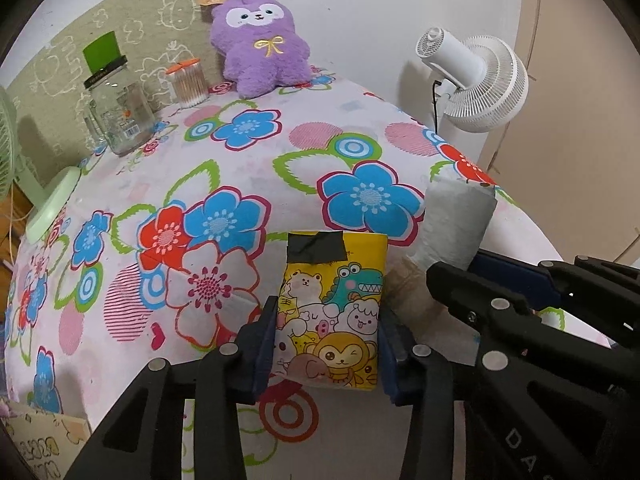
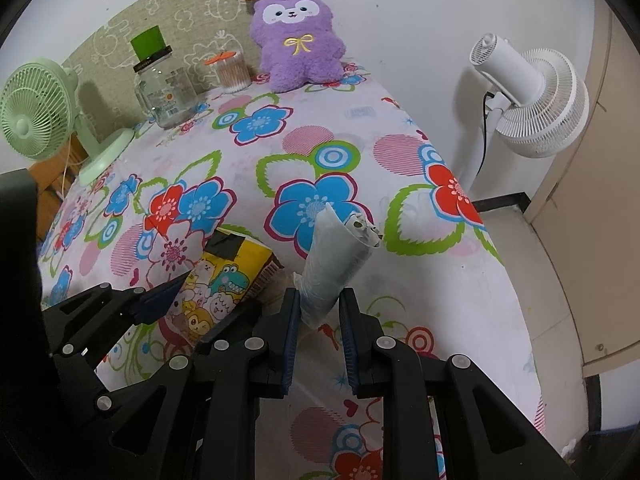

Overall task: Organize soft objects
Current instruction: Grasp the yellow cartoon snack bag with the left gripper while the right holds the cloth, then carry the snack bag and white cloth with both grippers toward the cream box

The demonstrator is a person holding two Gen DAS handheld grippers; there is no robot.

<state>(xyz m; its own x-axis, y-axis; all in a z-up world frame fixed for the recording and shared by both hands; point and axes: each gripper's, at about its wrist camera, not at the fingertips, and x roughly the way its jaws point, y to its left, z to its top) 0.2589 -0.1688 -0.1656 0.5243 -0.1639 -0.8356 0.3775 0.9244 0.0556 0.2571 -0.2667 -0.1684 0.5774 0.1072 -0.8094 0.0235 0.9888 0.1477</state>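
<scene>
My left gripper [image 1: 328, 340] is shut on a yellow cartoon-print tissue pack [image 1: 334, 312] with black tape on its top, held over the flowered tablecloth [image 1: 224, 184]. My right gripper [image 2: 319, 312] is shut on a rolled grey-white cloth [image 2: 336, 264] that points up and away. In the left wrist view the roll [image 1: 456, 224] is just right of the pack, with the right gripper [image 1: 500, 280] behind it. In the right wrist view the pack [image 2: 216, 284] and left gripper [image 2: 196, 292] are at the left. A purple plush toy [image 1: 260, 44] sits at the table's far edge against the wall; it also shows in the right wrist view [image 2: 298, 40].
A glass jar [image 1: 118, 108] with a green lid and a tub of cotton swabs [image 1: 188, 82] stand at the far left. A green desk fan [image 2: 44, 112] stands on the left edge. A white standing fan [image 2: 524, 92] is off the table's right side. A patterned board [image 1: 120, 36] leans on the wall.
</scene>
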